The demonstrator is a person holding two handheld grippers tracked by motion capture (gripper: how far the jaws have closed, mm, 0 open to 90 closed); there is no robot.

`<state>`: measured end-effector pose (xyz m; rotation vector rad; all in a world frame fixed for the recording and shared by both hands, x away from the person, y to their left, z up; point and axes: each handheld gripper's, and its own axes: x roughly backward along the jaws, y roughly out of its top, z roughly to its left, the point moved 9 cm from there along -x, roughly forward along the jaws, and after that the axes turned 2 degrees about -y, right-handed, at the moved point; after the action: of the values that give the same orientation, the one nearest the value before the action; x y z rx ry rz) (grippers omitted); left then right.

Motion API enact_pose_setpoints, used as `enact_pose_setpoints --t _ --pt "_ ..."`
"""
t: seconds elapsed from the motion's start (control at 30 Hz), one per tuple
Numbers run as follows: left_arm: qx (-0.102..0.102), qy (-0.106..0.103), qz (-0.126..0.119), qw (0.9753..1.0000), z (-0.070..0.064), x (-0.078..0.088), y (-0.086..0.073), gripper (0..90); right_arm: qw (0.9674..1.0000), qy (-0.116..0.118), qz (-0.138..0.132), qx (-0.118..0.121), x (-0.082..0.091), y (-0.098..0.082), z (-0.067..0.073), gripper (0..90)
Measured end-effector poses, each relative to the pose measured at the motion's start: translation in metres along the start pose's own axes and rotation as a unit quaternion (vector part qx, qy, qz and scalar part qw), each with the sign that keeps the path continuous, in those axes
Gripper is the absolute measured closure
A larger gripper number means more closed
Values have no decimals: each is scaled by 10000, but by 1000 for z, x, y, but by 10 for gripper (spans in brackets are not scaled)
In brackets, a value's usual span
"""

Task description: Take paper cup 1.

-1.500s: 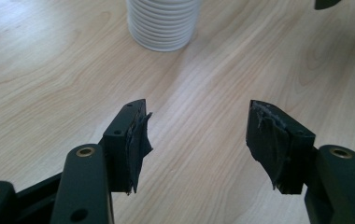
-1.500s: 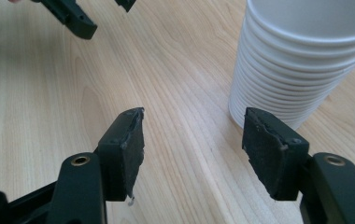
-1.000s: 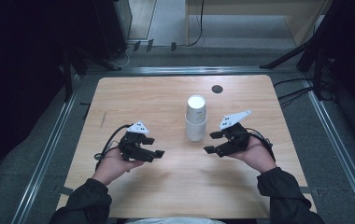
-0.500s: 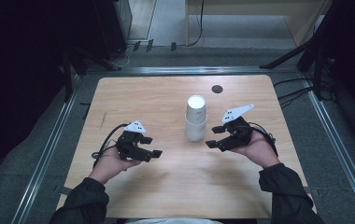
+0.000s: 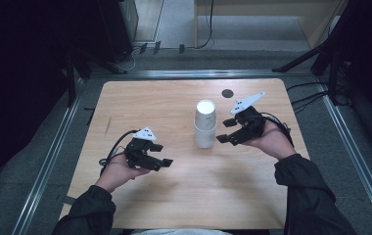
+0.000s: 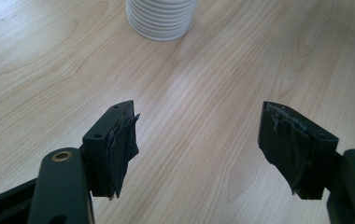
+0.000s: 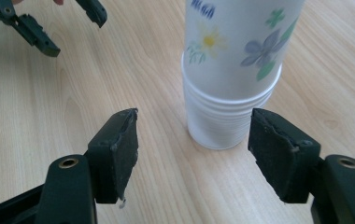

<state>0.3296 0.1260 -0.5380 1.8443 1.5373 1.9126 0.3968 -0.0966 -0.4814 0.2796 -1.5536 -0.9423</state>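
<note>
A light wooden table (image 5: 140,103) seen from above, with a person's two dark-sleeved forearms reaching in from the near edge. On the left, the left gripper (image 5: 160,155) is held low over the near-left part of the table, its black jaws pointing right. Its jaws have just been opening and stand apart with nothing between them; bare wood lies under them. In the middle of the table stands a stack of white paper cups (image 5: 205,124), upright and upside down, the outer cup printed with small flowers. Just right of the stack, the right gripper (image 5: 225,131) is held by the right hand, jaws aimed left at the stack's lower half. Its jaws have just been opening and hold nothing; the stack stands just beyond them. Far right of the stack, a small dark round mark (image 5: 227,93) sits on the table.
</note>
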Motion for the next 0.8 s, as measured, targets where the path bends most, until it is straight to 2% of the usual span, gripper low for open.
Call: enact_pose_setpoints --t 0.37,0.57,0.8 --pt "-36 -73 15 10000 -1 -1 1 279 9999 -15 114 57 0 25 -21 272" --pt "-40 -129 33 9999 -2 -1 1 275 9998 42 181 94 -3 35 -23 266" --pt "-6 -147 50 9999 -2 0 -1 266 9990 41 367 251 -12 51 -28 241"
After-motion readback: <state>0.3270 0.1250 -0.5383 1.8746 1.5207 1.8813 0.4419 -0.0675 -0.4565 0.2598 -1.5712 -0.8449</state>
